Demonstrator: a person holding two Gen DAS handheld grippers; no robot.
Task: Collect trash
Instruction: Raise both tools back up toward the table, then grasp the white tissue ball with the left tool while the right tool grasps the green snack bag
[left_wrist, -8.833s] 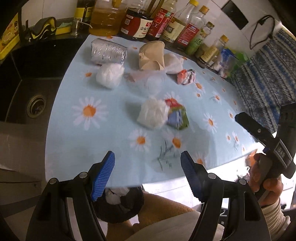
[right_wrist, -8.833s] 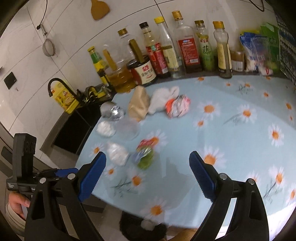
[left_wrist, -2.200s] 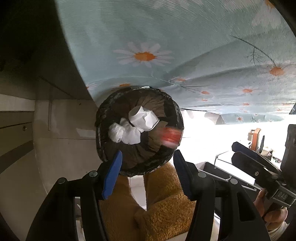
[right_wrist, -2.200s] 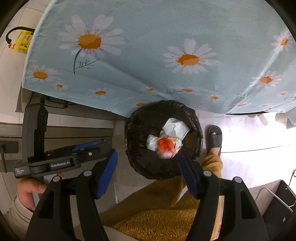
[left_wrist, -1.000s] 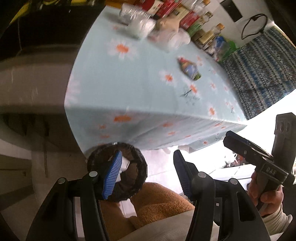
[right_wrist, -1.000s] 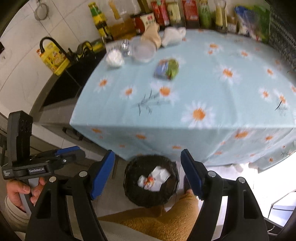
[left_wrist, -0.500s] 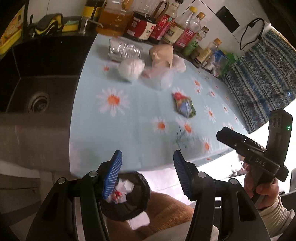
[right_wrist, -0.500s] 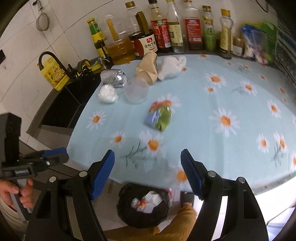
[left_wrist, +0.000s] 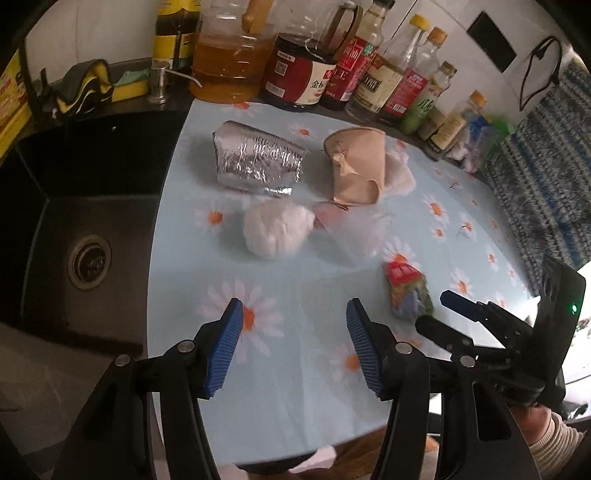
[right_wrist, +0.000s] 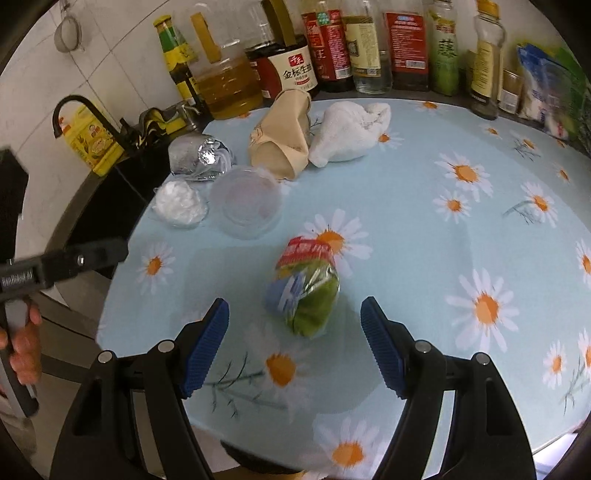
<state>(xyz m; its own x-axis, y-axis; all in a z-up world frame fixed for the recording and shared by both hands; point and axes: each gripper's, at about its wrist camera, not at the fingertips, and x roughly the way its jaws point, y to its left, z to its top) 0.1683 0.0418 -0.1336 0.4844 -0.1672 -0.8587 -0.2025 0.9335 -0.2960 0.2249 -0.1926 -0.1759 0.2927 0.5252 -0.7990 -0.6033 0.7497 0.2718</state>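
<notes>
Trash lies on the daisy tablecloth (right_wrist: 424, 236). A colourful crumpled snack wrapper (right_wrist: 304, 288) lies just ahead of my open, empty right gripper (right_wrist: 295, 339); it also shows in the left wrist view (left_wrist: 406, 291). A white crumpled ball (left_wrist: 275, 230) lies ahead of my open, empty left gripper (left_wrist: 293, 347). Farther back are a foil pack (left_wrist: 258, 162), a crushed brown paper cup (left_wrist: 356, 171), a clear plastic lid (right_wrist: 247, 201) and a white crumpled cloth (right_wrist: 347, 134).
A dark sink (left_wrist: 85, 206) lies left of the table. Bottles of oil and sauce (left_wrist: 306, 70) line the back edge. A yellow bottle (right_wrist: 92, 142) stands by the tap. A patterned cloth (left_wrist: 546, 177) is at the right.
Both grippers have risen from over the black bin below the table edge and moved forward over the table. The trash on the table is now closer. The bin is out of view.
</notes>
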